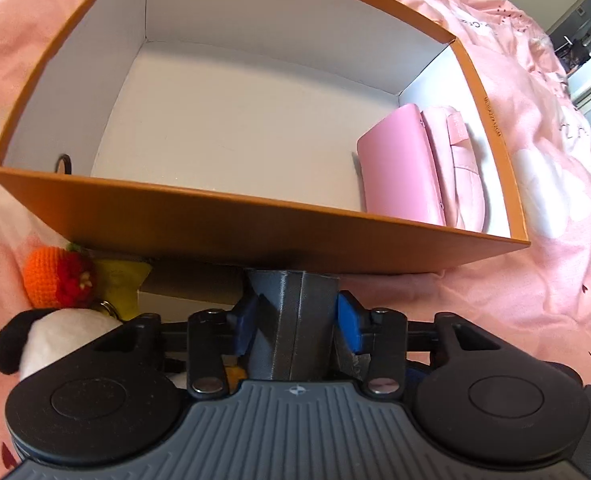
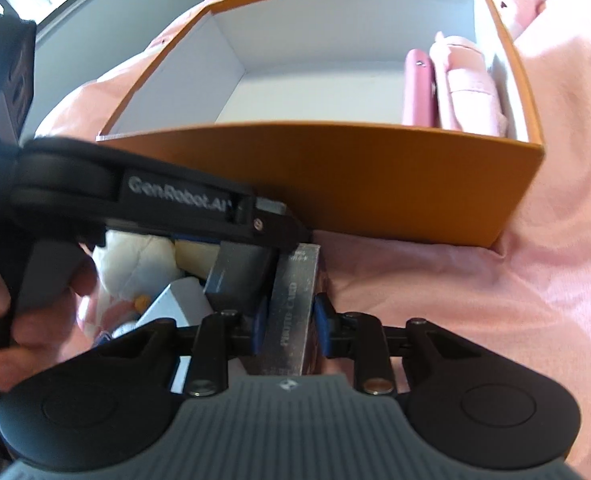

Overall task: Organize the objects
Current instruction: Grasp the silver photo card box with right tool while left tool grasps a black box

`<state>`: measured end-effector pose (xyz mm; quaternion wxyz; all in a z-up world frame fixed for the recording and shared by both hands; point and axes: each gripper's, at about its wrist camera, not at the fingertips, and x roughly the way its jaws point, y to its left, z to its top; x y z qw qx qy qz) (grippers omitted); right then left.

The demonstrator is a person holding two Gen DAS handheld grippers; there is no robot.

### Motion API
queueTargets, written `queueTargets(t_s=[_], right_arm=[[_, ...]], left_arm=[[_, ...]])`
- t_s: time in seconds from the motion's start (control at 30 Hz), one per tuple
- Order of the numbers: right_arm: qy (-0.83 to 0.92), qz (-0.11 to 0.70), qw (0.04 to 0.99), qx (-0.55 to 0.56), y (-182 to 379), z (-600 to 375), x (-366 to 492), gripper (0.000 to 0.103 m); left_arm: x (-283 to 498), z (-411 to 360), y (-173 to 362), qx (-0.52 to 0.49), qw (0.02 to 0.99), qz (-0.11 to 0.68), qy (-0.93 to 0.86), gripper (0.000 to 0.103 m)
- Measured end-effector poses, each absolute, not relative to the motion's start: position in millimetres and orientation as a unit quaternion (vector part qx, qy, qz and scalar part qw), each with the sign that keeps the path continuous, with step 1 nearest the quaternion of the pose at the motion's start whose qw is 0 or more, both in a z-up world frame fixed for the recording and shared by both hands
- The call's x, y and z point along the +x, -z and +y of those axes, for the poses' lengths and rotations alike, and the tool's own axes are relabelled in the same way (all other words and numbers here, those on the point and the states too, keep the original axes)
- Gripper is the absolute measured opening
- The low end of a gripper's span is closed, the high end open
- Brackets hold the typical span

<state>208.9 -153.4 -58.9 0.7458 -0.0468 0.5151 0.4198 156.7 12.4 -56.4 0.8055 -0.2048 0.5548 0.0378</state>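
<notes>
My right gripper (image 2: 289, 330) pinches the silver card box (image 2: 295, 312) at lower centre: light, rigid, slick-sided, best held mid-body.

Orange box (image 1: 255, 220) on pink bedspread (image 1: 535, 280)

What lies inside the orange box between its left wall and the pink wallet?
Nothing: in both wrist views the white floor of the orange box is bare from the left wall to the pink wallet.

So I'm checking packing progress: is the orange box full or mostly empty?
Mostly empty. The orange box holds only a pink case and pink pouch at one end; bare white floor elsewhere.
</notes>
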Motion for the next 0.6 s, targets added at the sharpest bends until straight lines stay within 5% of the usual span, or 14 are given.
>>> queueTargets(t_s=[0.6], right_arm=[[-0.386,0.536,0.750,-0.041,69,-153,214,0.025]], left_arm=[[137,-6,54,-0.111,0.833,0.543,-0.006,0.044]])
